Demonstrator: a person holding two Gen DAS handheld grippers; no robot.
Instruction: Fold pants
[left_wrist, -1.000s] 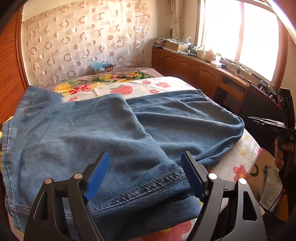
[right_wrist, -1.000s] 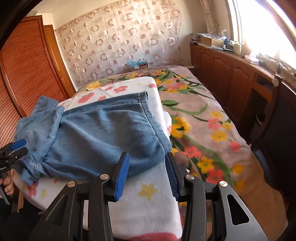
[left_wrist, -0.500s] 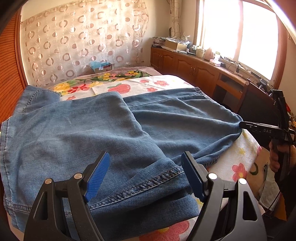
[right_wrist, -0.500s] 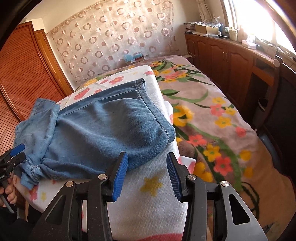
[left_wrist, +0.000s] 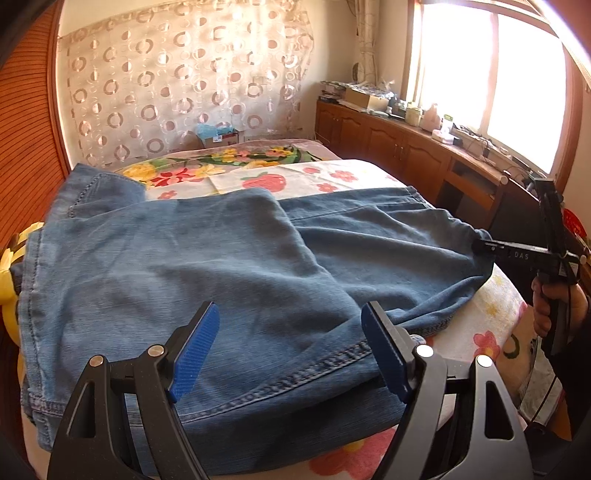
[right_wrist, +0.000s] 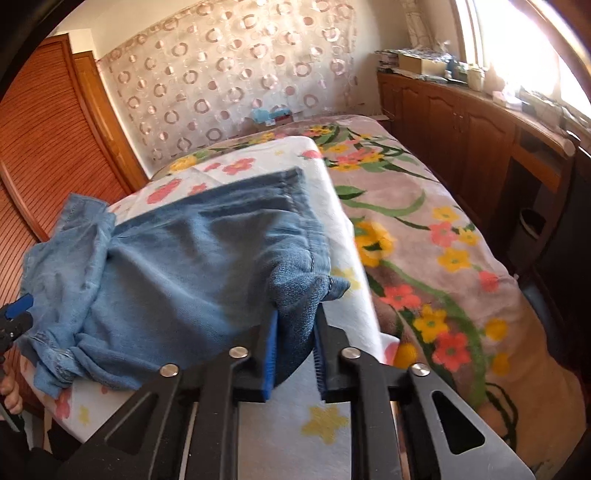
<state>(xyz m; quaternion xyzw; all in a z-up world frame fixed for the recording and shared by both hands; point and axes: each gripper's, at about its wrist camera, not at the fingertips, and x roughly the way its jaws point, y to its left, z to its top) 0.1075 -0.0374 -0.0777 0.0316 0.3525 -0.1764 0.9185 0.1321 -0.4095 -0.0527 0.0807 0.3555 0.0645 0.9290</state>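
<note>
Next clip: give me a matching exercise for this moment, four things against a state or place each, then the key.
Things:
1. left gripper
2. right gripper
3. jeans
4. cardboard box

States or places:
A. at the far end of the bed, by the curtain
B. shut on a bunched denim edge
C. open, pads apart above a stitched hem
D. spread across the flowered bedcover

Pairs: 1-C, 2-B, 3-D, 4-A
</note>
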